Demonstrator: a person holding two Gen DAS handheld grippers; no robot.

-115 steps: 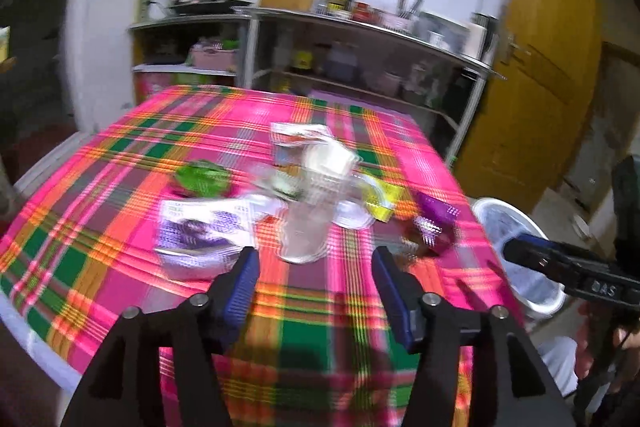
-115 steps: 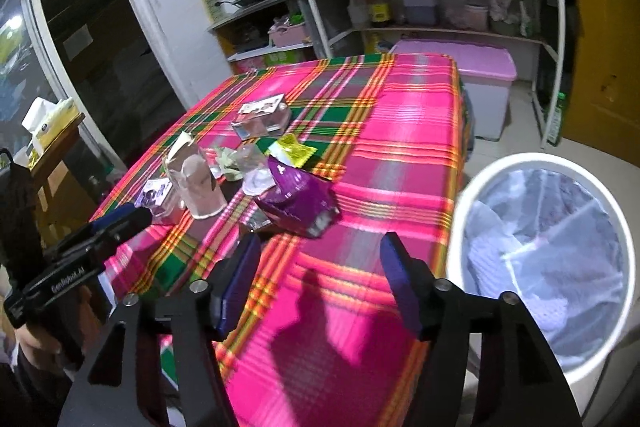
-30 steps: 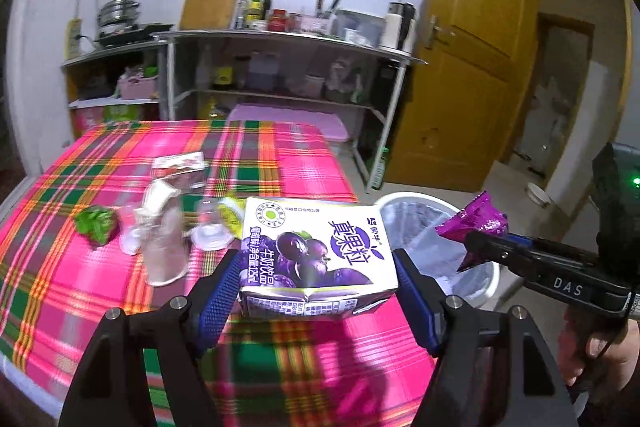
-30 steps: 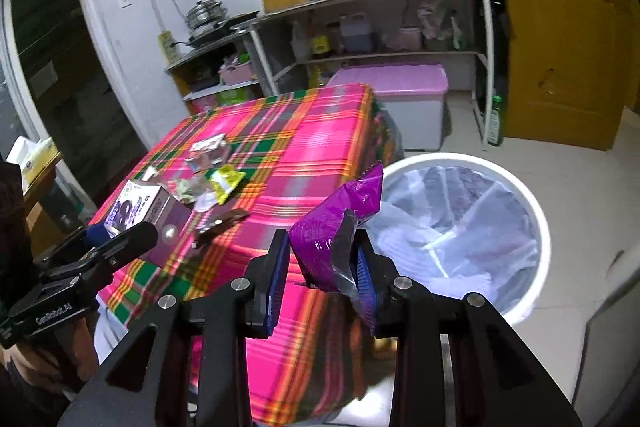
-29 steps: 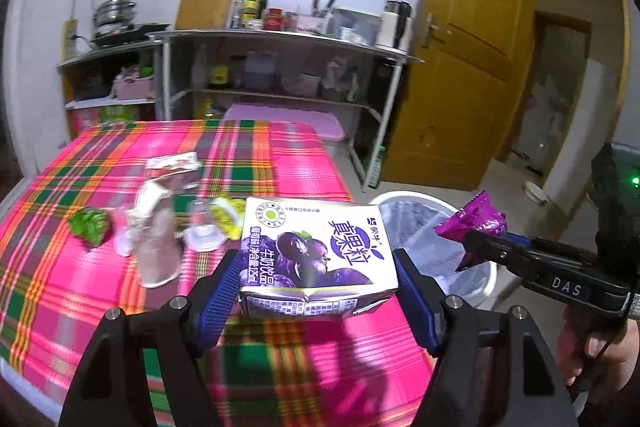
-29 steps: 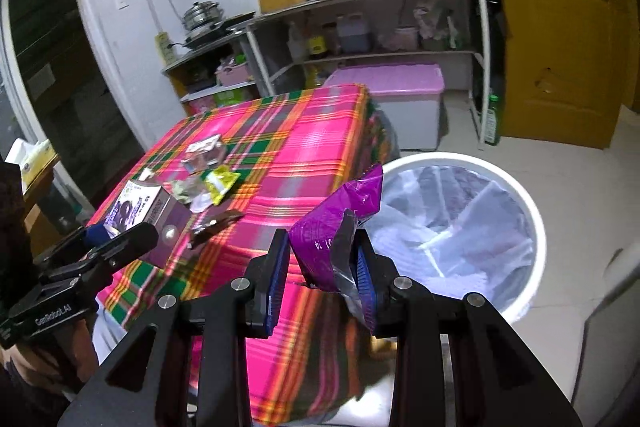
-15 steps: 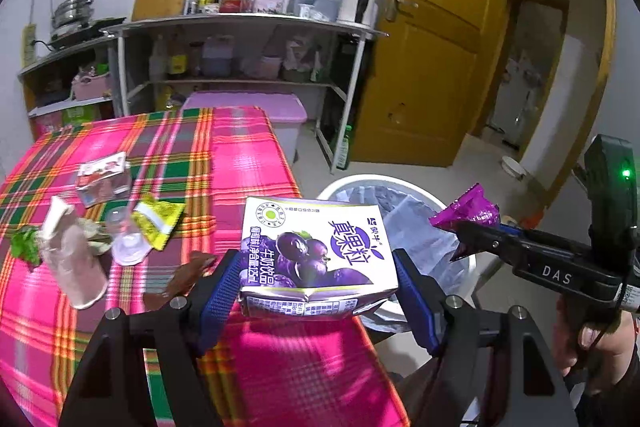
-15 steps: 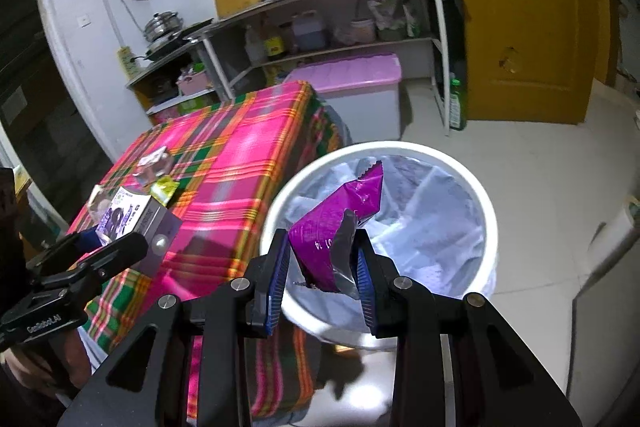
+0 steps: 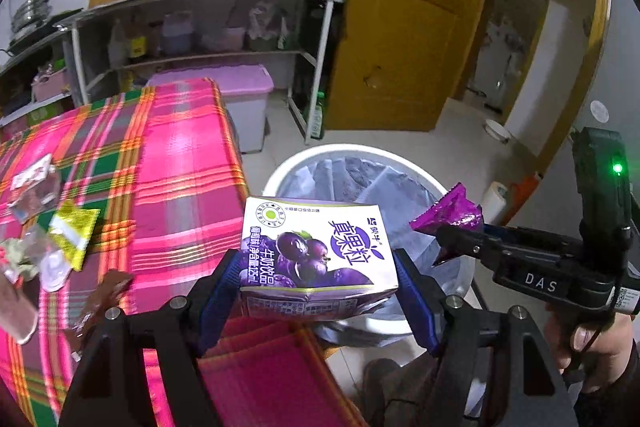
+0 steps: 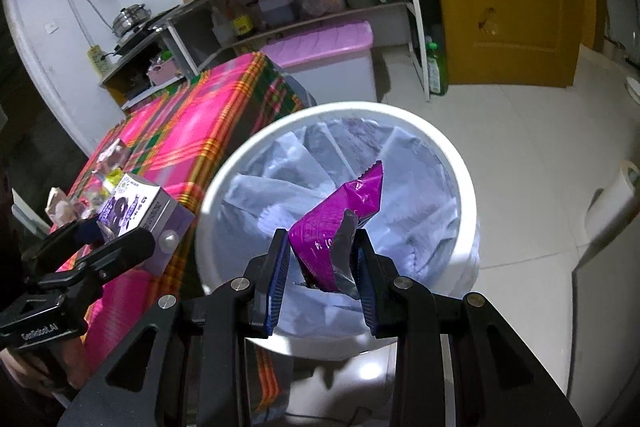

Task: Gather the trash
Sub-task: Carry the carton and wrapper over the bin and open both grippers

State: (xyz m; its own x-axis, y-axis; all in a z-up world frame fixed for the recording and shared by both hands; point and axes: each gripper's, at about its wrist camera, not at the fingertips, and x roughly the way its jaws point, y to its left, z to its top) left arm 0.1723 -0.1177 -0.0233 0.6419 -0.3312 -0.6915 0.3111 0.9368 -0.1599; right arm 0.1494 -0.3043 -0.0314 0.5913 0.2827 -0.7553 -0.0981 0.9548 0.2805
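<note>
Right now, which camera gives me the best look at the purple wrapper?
The right wrist view: the purple wrapper sits close and centred between the right tool fingers, over the white bin. The left wrist view shows only its crimped end off to the side, sticking out of that tool.

Purple-and-white juice carton (image 9: 318,259), printed with dark grapes and Chinese lettering, lying on its side, printed face up, clamped between blue pads, at the edge of a pink plaid tablecloth, just beside the bin. Crumpled magenta snack wrapper (image 10: 340,227), silver inside showing at a torn edge, standing upright, pinched at its lower end, directly above the bin's opening. Round white trash bin (image 10: 464,167) on the tiled floor, lined with a pale translucent bag, touching the table's side.
</note>
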